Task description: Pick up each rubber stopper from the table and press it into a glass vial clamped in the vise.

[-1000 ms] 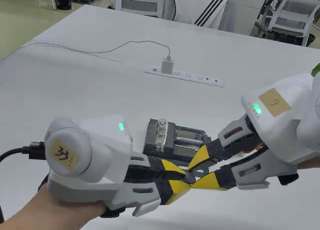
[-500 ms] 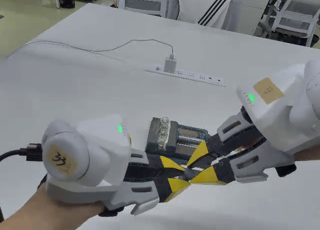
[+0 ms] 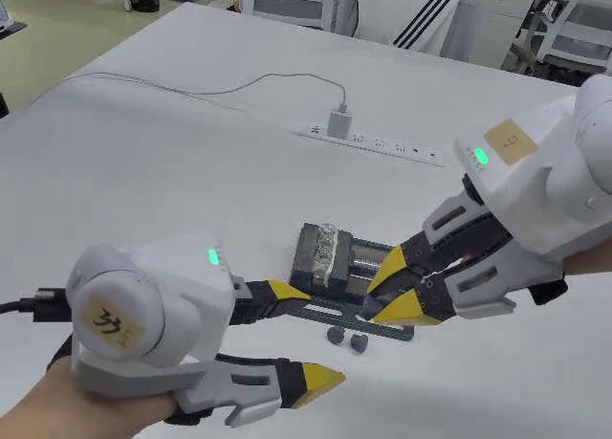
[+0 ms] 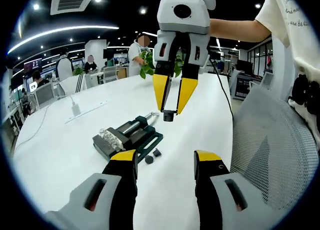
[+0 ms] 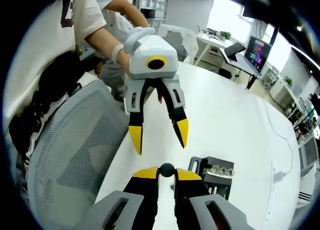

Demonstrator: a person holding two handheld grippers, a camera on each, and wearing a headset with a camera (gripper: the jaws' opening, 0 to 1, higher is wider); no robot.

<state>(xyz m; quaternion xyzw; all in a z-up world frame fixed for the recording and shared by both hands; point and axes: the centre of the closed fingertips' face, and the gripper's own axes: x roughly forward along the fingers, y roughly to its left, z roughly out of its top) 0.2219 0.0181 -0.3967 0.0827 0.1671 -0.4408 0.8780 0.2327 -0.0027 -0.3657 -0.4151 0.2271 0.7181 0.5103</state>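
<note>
Right gripper [image 3: 371, 305] pinches stopper [image 5: 166, 170], left gripper [image 5: 160, 148] wide open & empty; best to centre over vial [image 3: 328, 239] in vise [image 3: 310, 268], push straight down

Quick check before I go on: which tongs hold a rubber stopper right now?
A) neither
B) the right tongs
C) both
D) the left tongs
B: the right tongs are shut on a dark rubber stopper at their tips, while the left tongs stand open with nothing between them.
</note>
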